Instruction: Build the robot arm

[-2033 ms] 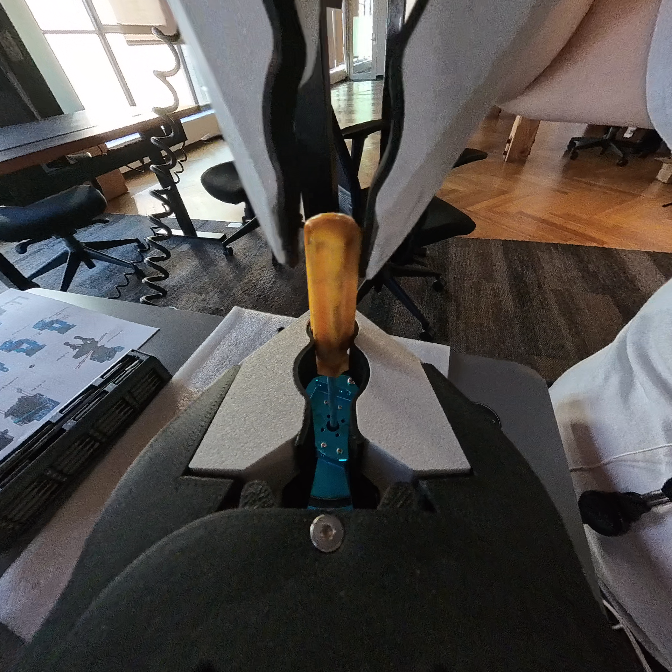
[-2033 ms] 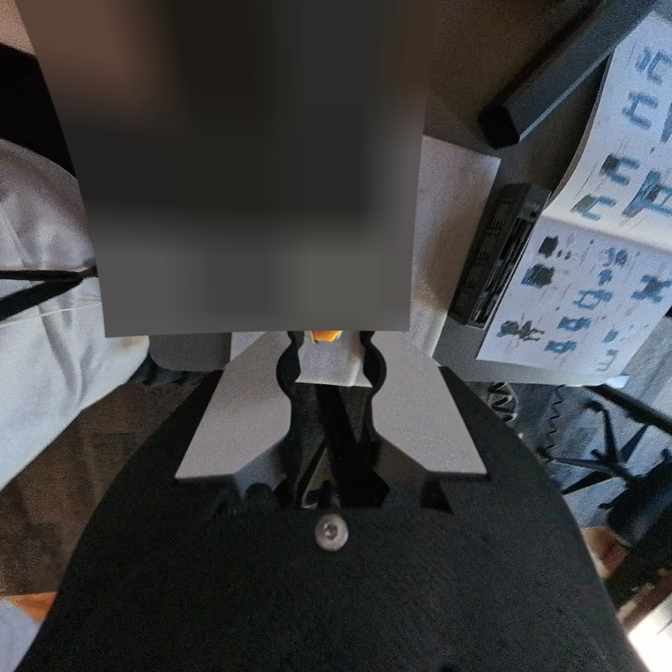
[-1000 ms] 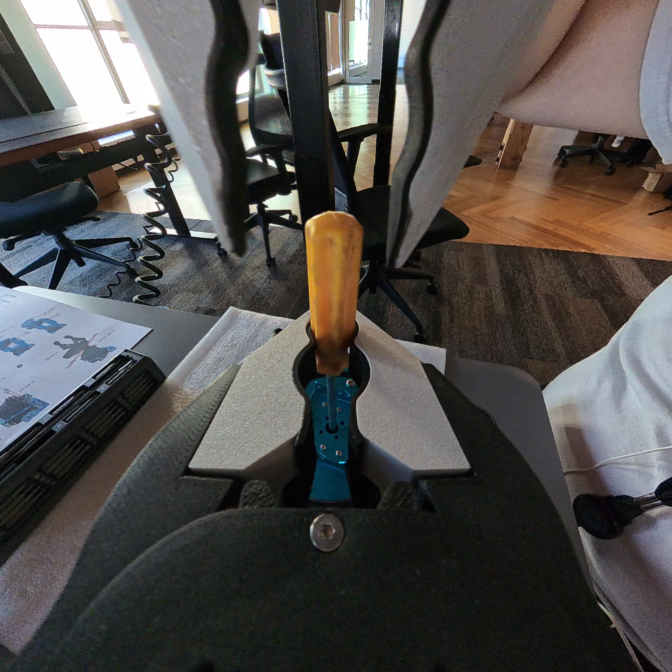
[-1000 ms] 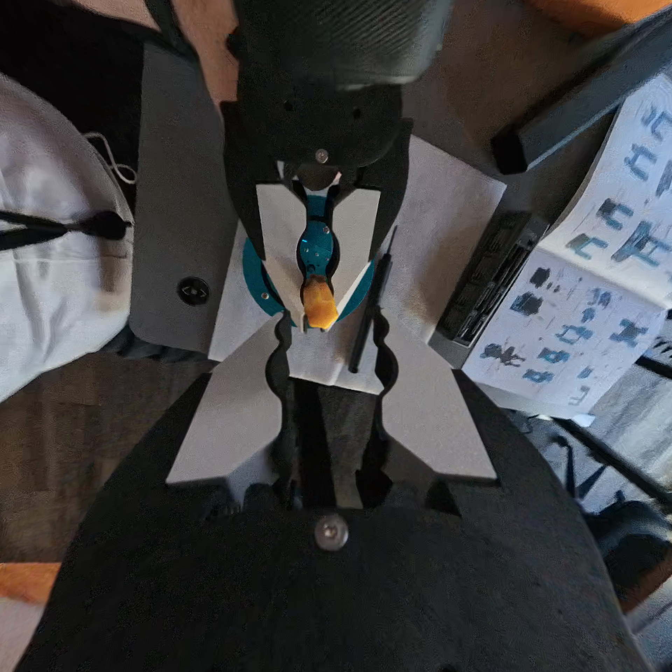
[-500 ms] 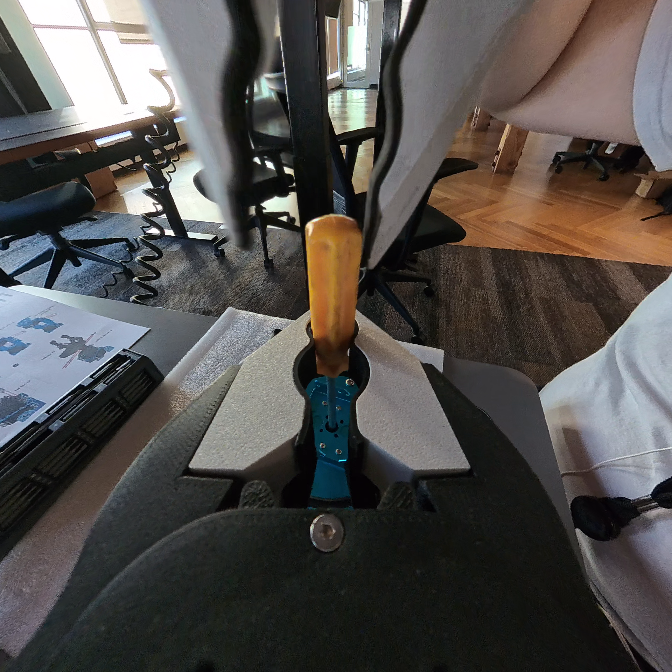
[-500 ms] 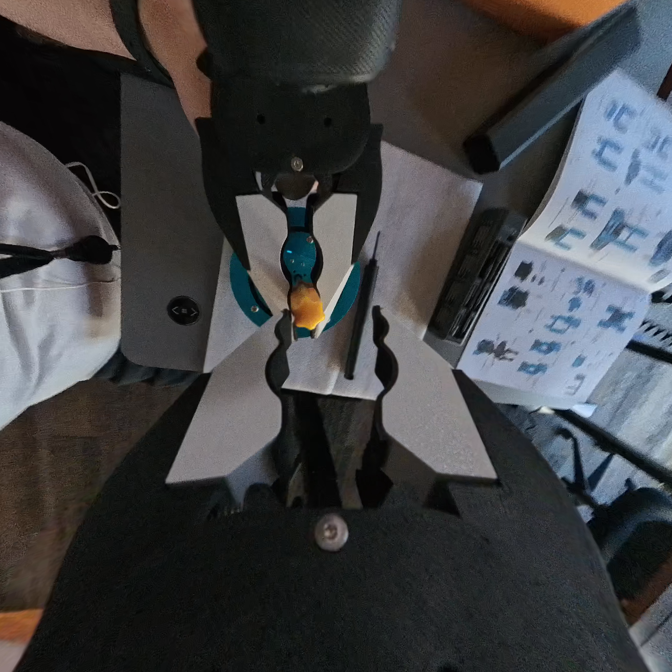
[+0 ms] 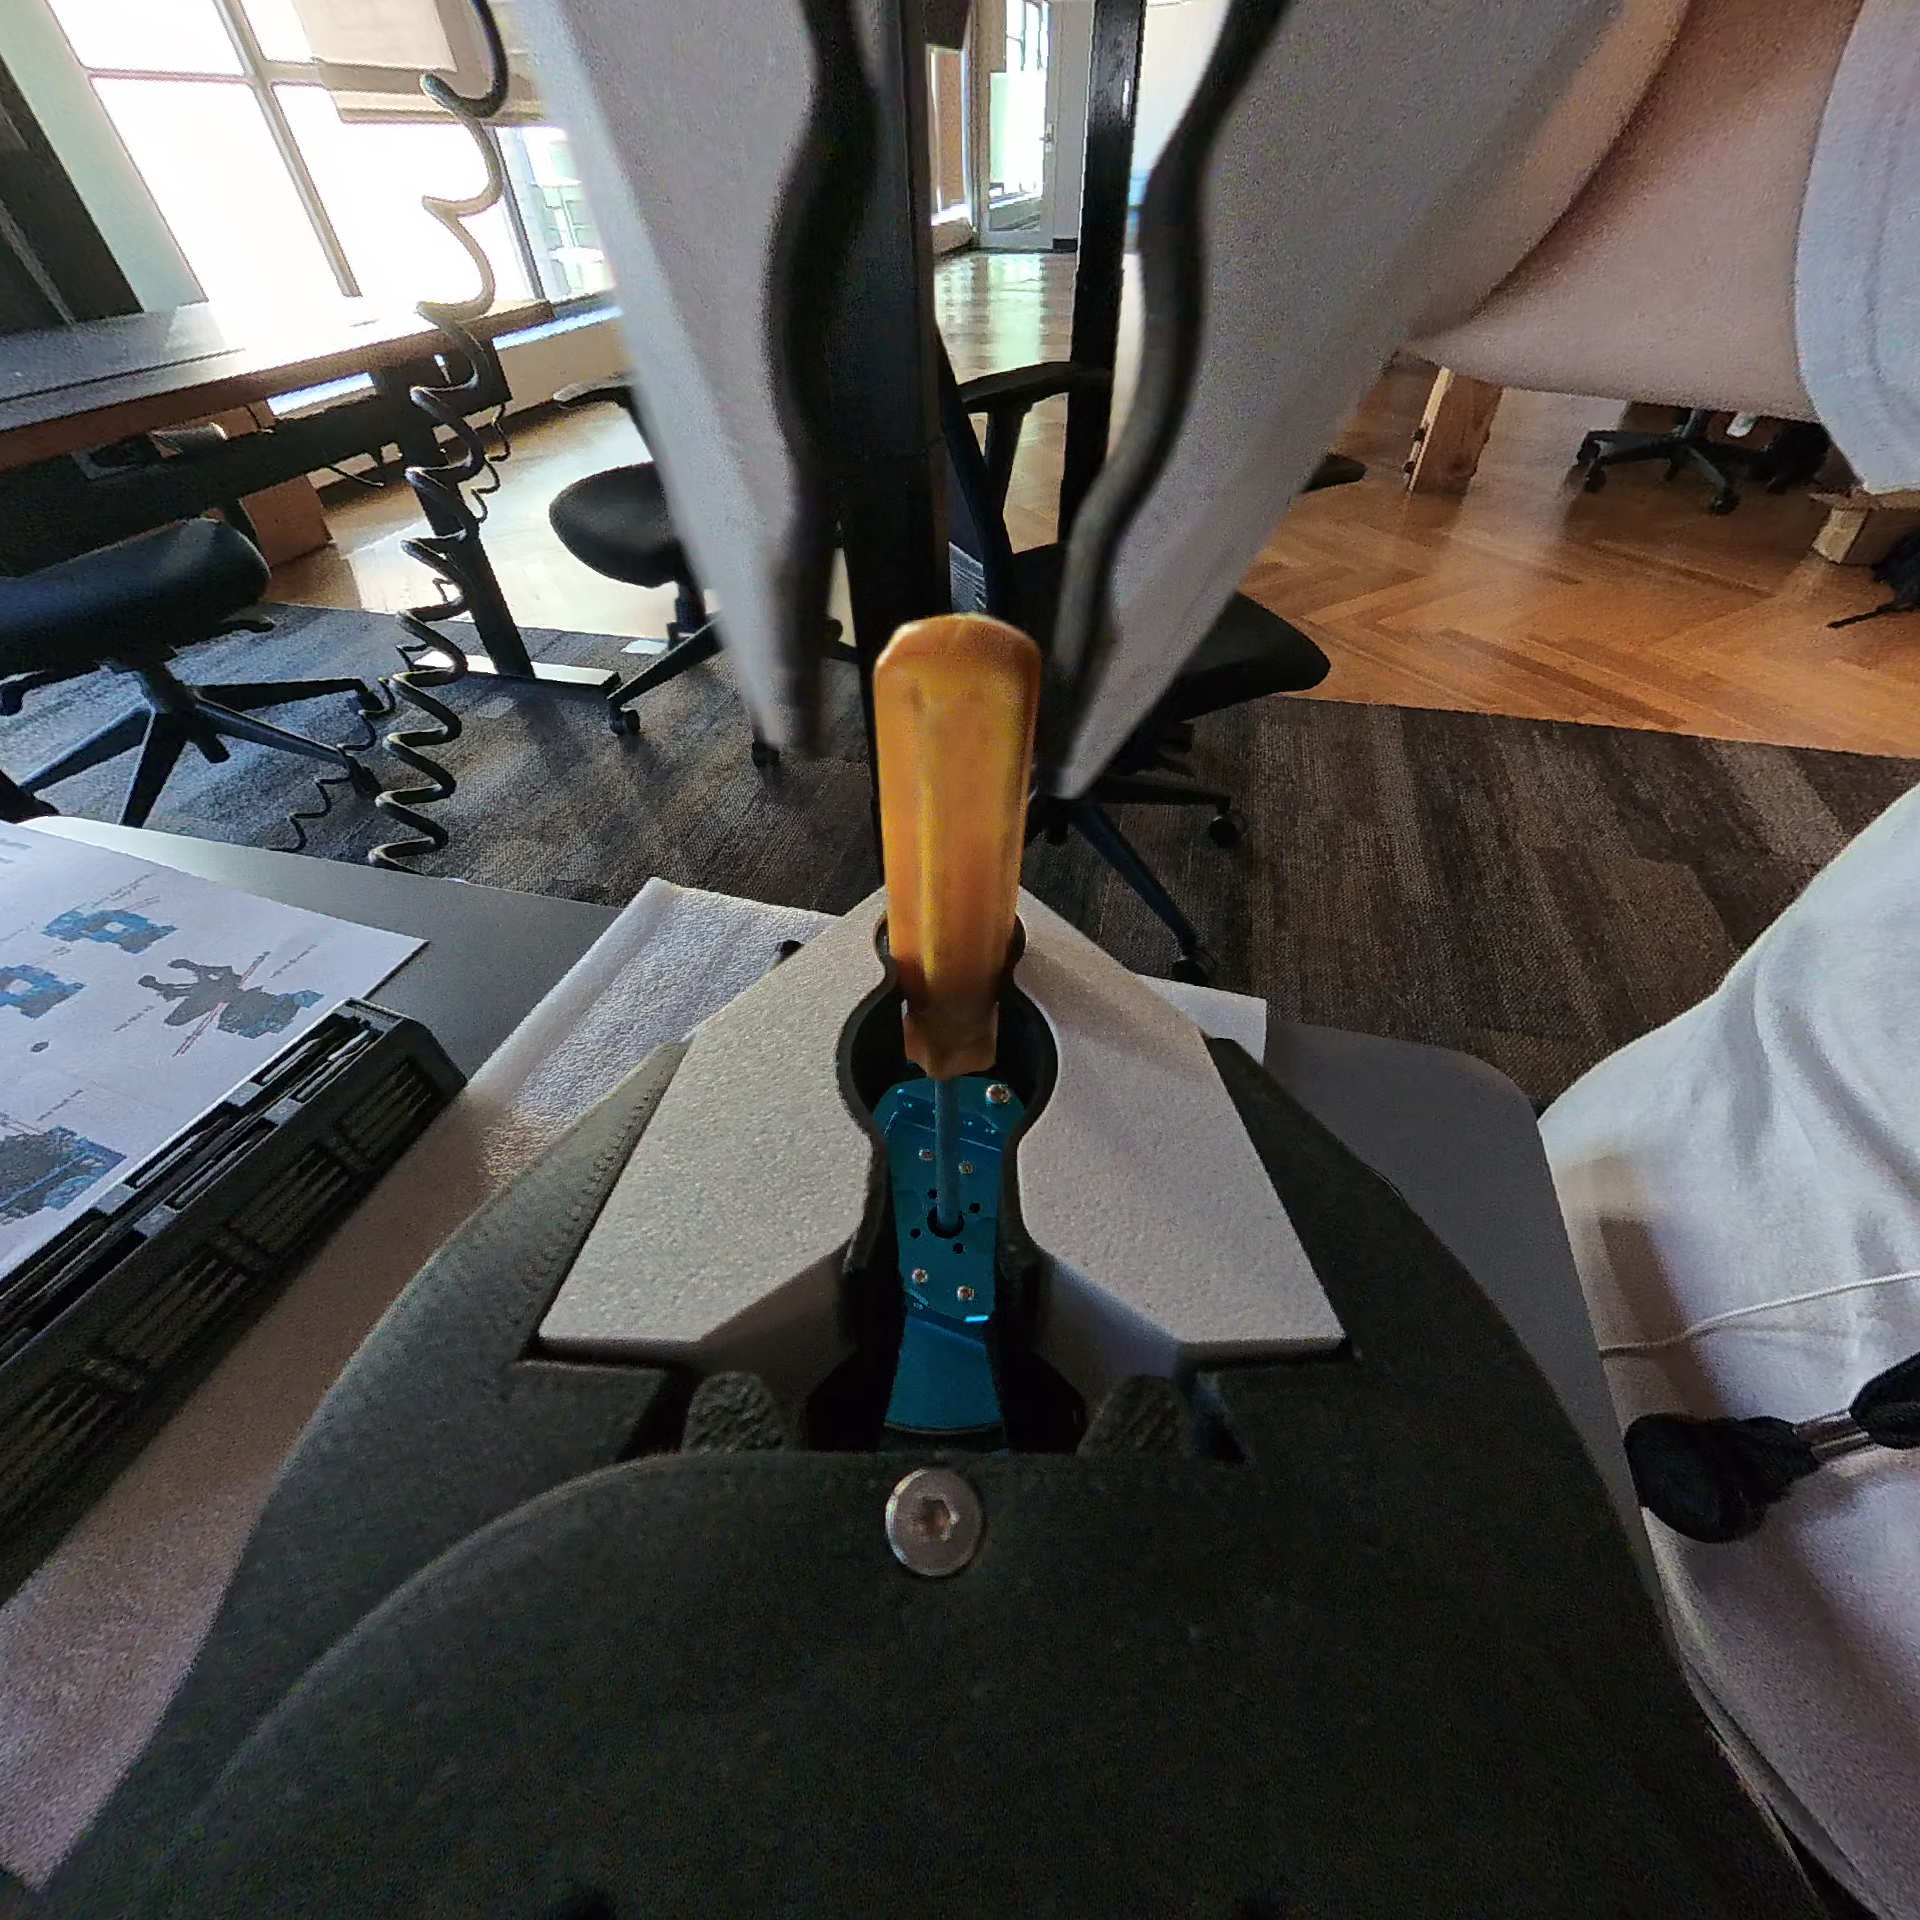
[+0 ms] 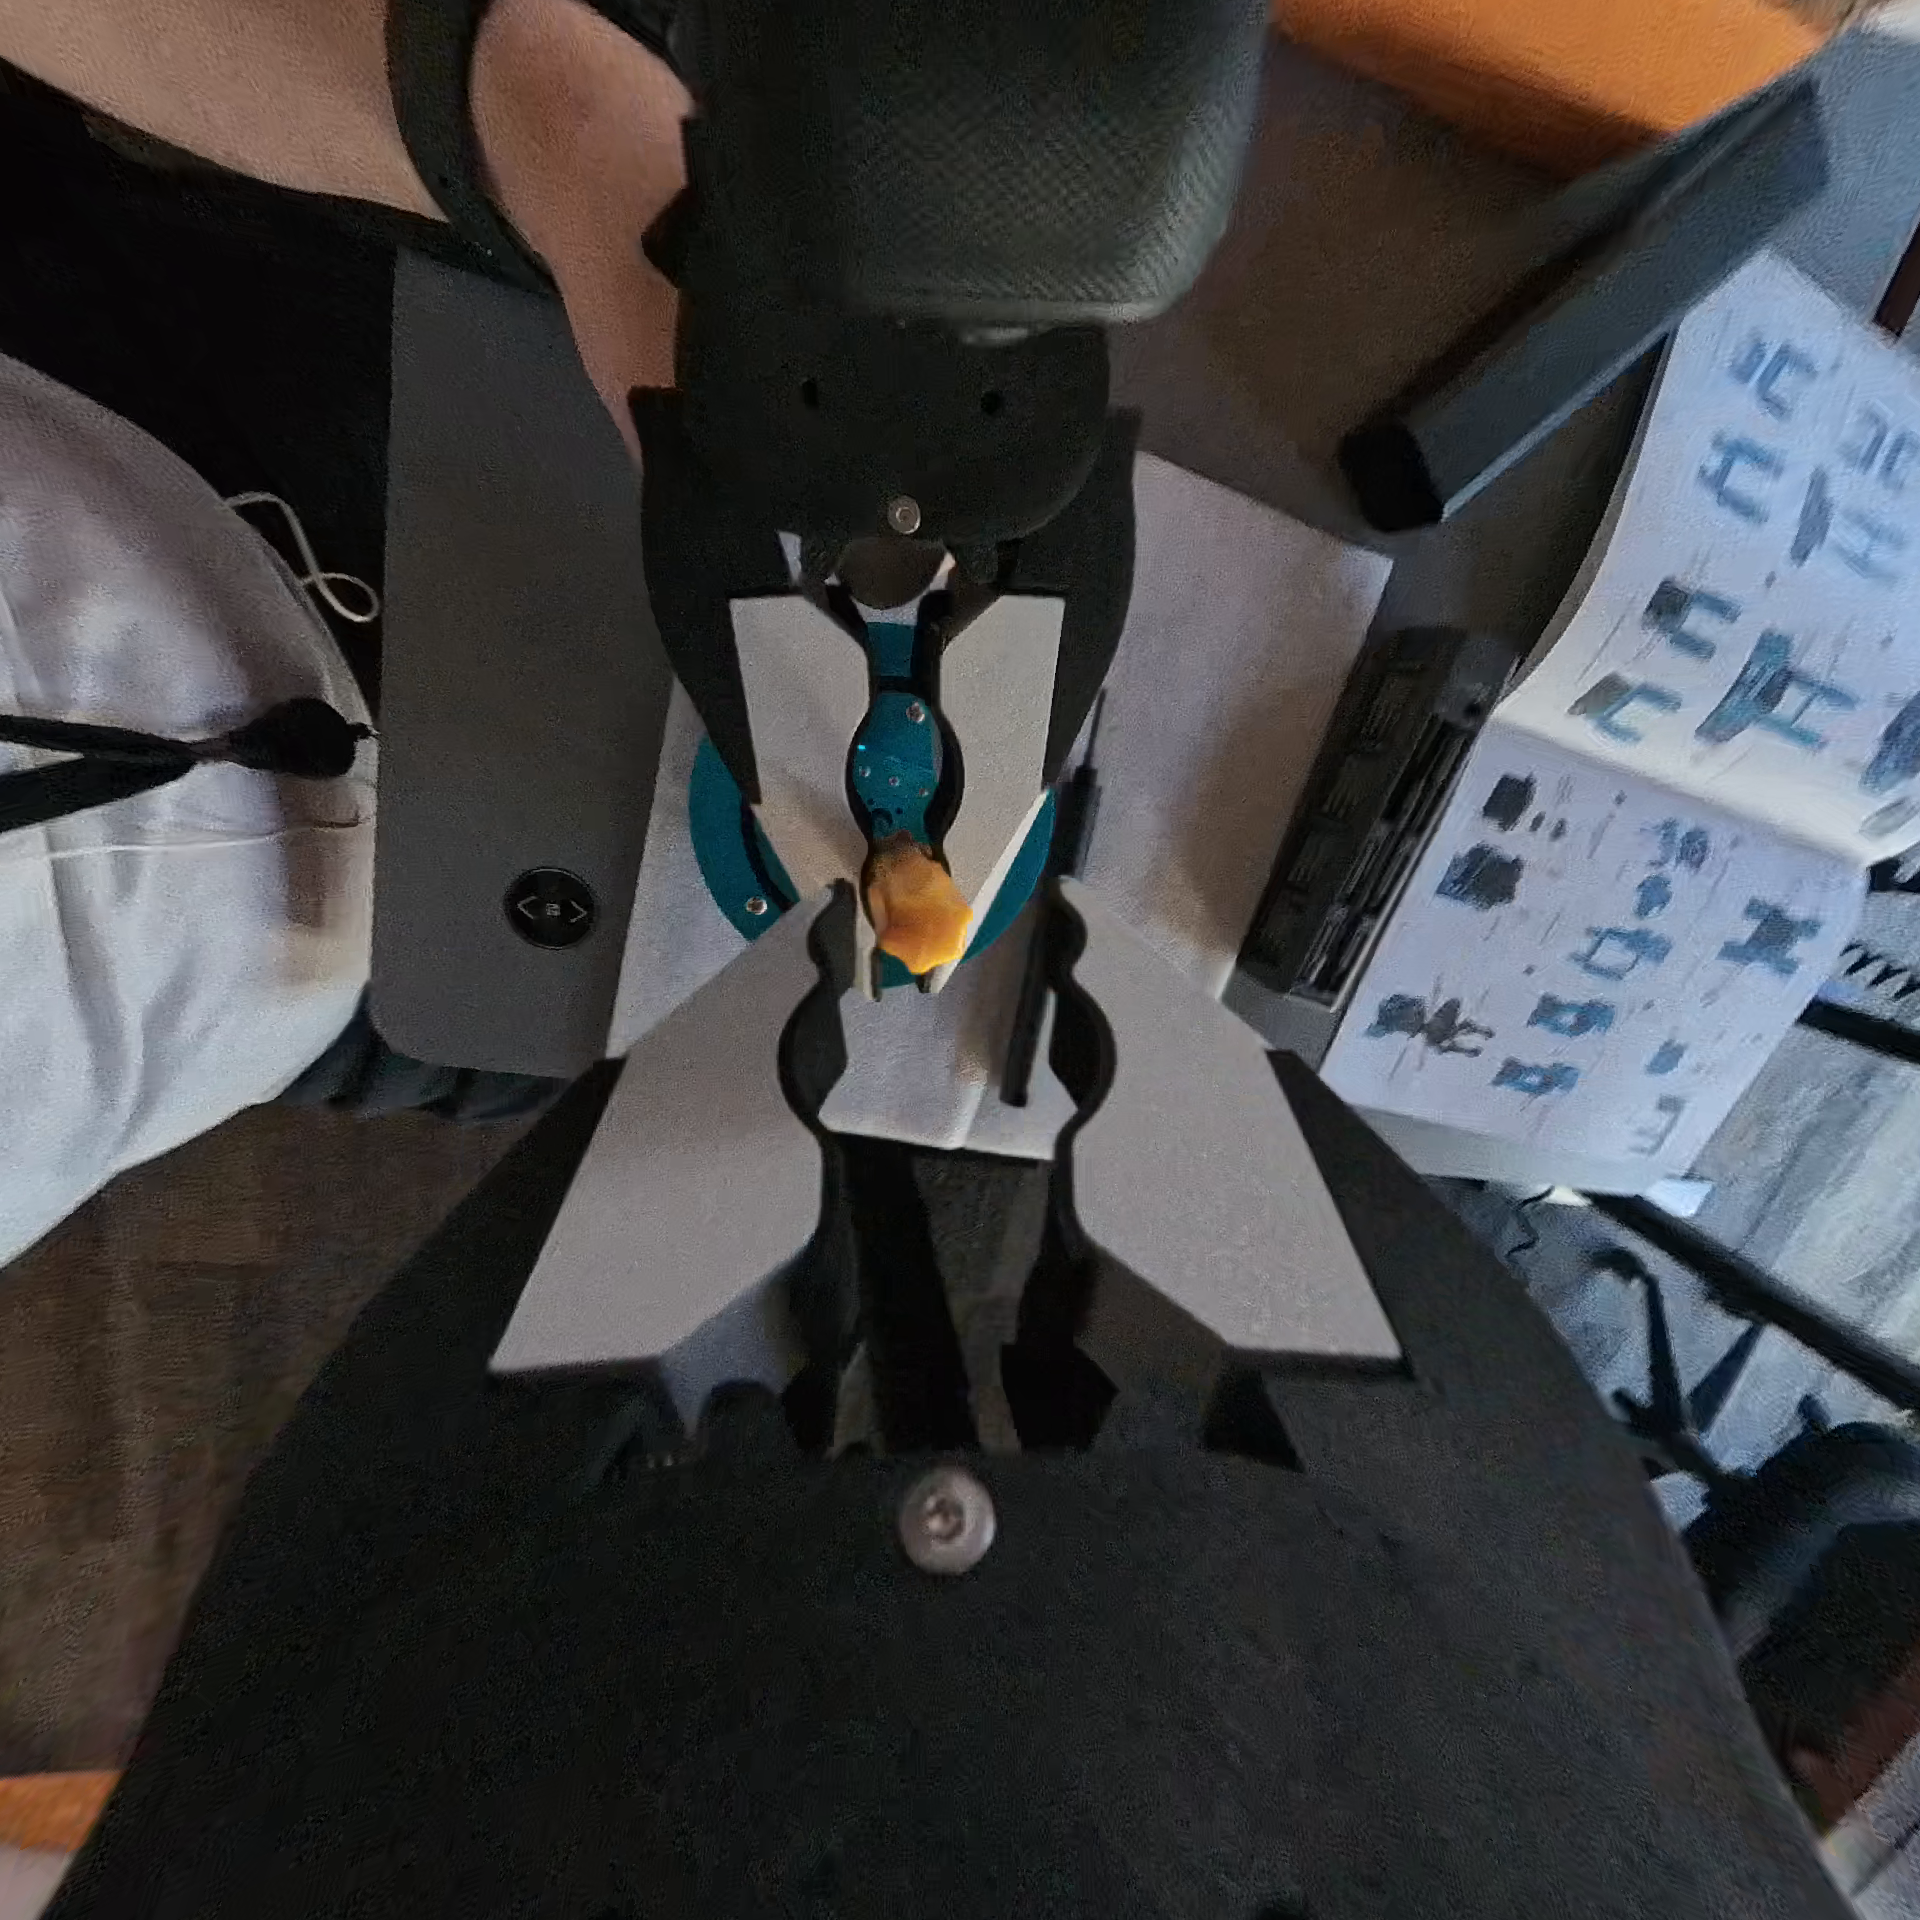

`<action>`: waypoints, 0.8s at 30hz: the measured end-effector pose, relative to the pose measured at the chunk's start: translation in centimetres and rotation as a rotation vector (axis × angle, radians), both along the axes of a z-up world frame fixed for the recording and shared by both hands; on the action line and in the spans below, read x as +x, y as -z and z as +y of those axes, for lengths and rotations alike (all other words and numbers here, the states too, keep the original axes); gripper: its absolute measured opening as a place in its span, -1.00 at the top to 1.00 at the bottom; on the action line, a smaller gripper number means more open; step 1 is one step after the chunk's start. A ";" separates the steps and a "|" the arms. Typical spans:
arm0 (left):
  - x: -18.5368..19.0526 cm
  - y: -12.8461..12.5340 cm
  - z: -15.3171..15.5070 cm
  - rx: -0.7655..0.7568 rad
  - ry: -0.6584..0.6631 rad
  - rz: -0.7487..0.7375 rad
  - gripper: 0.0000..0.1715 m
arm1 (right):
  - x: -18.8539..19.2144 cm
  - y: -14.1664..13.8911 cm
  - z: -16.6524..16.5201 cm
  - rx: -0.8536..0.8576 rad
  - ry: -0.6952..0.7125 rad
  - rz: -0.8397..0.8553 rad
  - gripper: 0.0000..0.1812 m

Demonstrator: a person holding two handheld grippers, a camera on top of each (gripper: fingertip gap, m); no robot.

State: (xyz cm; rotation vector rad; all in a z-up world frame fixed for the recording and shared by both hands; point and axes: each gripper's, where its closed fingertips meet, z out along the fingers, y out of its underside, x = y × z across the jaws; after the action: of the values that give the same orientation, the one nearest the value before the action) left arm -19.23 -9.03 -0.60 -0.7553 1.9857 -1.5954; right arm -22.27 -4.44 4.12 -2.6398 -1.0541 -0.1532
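Observation:
My left gripper [image 7: 951, 997] is shut on a blue metal part [image 7: 940, 1195] and holds it on the table. A screwdriver with an orange handle [image 7: 956, 790] stands upright with its thin shaft in a hole of the part. My right gripper [image 7: 930, 748] hangs above, pointing down. It is open, with one white finger on each side of the handle's top and small gaps between. In the right wrist view I look straight down on the handle [image 8: 914, 914], the right gripper [image 8: 945, 904], the left gripper [image 8: 902, 977] and the part's blue disc [image 8: 727, 831].
A white cloth [image 7: 665, 956] lies under the part on a grey table [image 7: 1403, 1122]. A black bit case [image 7: 208, 1174] and a printed sheet [image 7: 156, 966] lie on the left. A thin black tool [image 8: 1034, 997] lies beside the part. A person's white clothing [image 7: 1766, 1195] is at the right.
The right gripper let go of the handle and drew back up, then came back down. Its fingers now stand closer together around the handle's top. The left gripper has not moved.

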 end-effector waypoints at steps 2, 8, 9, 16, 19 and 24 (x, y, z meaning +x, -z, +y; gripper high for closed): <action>0.0 0.0 0.0 0.002 -0.001 -0.001 0.89 | -0.2 0.1 -0.3 -0.011 -0.094 0.001 0.59; -0.1 0.0 0.2 -0.001 -0.006 0.001 0.89 | 0.1 1.0 -0.6 -0.083 0.068 0.023 0.80; 0.0 0.0 0.2 0.003 -0.010 -0.001 0.89 | 0.1 1.0 -0.8 -0.096 0.190 0.046 0.80; 0.0 0.1 -0.1 0.007 0.000 0.001 0.88 | 0.5 0.5 0.0 0.016 0.061 -0.090 0.64; 0.0 0.0 -0.1 0.003 0.003 0.001 0.88 | -0.3 1.0 -0.6 -0.012 -0.117 -0.073 0.73; 0.0 0.1 -0.2 0.012 -0.005 -0.003 0.88 | 0.3 1.3 -0.8 -0.100 0.230 0.063 0.79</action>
State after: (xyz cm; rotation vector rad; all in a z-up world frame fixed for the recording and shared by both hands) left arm -19.26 -9.23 -0.71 -0.7520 1.9876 -1.5796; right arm -22.02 -5.27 2.81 -2.8306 -0.7541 -0.0662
